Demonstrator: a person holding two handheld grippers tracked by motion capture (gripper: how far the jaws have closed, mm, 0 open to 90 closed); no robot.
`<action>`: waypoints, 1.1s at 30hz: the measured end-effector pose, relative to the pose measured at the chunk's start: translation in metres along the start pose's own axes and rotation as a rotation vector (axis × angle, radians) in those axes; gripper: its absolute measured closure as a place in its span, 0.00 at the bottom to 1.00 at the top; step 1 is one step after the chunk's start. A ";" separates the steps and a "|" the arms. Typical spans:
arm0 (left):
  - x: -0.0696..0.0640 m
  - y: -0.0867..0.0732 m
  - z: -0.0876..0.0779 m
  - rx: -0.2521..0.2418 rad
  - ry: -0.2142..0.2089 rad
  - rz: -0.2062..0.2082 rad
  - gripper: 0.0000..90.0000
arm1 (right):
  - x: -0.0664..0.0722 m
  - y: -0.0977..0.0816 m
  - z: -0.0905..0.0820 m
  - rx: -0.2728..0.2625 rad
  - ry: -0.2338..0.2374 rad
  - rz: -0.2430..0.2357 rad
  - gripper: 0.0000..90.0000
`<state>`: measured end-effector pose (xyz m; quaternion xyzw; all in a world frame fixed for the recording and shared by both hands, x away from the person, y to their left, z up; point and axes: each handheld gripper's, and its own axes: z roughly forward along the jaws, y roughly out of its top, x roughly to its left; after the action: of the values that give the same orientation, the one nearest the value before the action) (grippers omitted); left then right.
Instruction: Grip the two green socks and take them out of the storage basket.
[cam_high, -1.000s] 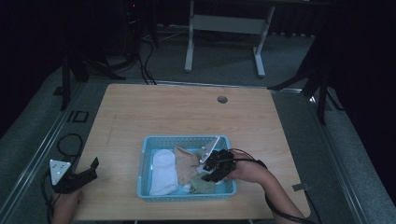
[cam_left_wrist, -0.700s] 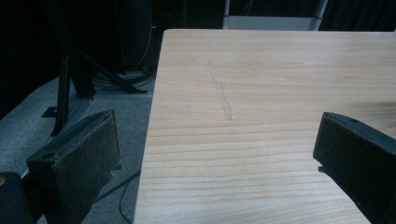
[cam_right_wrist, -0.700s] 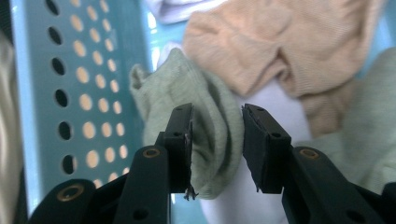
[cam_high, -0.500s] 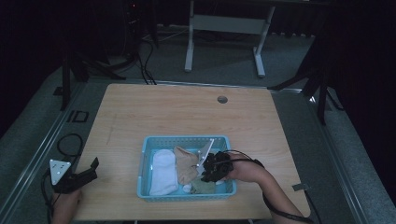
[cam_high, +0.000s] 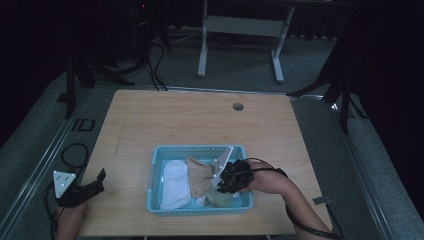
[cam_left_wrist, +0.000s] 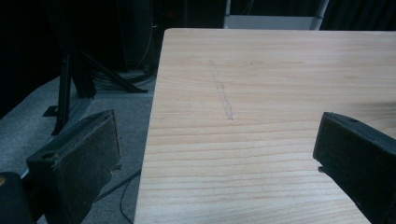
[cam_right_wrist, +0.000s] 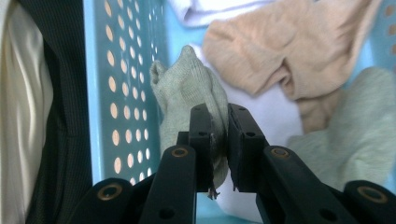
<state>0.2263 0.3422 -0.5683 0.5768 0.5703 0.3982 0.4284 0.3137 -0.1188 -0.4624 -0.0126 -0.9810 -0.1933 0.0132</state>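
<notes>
Pinched between the just-closing jaws of the right gripper (cam_right_wrist: 218, 140), inside the blue basket (cam_right_wrist: 126, 93): a fold of a grey-green sock (cam_right_wrist: 184, 88), rising past the jaw tips beside the basket's holed wall, with a beige sock (cam_right_wrist: 280, 51) and a white sock (cam_right_wrist: 275, 112) lying beyond and to the right of those jaws. Spread wide on nothing at the table's (cam_left_wrist: 261, 84) near left edge: the jaws of the left gripper (cam_left_wrist: 217, 154), with bare wood between and ahead of them, well apart from the basket (cam_high: 200, 151) in the high view.
</notes>
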 end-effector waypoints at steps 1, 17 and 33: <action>0.000 0.000 0.000 0.000 0.000 0.001 0.00 | 0.000 0.000 -0.002 -0.004 -0.003 0.003 0.90; 0.000 0.000 0.000 0.004 0.002 0.000 0.00 | -0.002 -0.001 -0.057 -0.088 -0.086 -0.010 0.90; 0.000 0.000 0.000 0.003 0.004 0.001 0.00 | -0.001 -0.036 -0.124 -0.152 -0.222 0.073 0.90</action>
<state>0.2265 0.3420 -0.5683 0.5769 0.5715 0.3985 0.4262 0.3160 -0.1993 -0.3611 -0.0706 -0.9578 -0.2640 -0.0892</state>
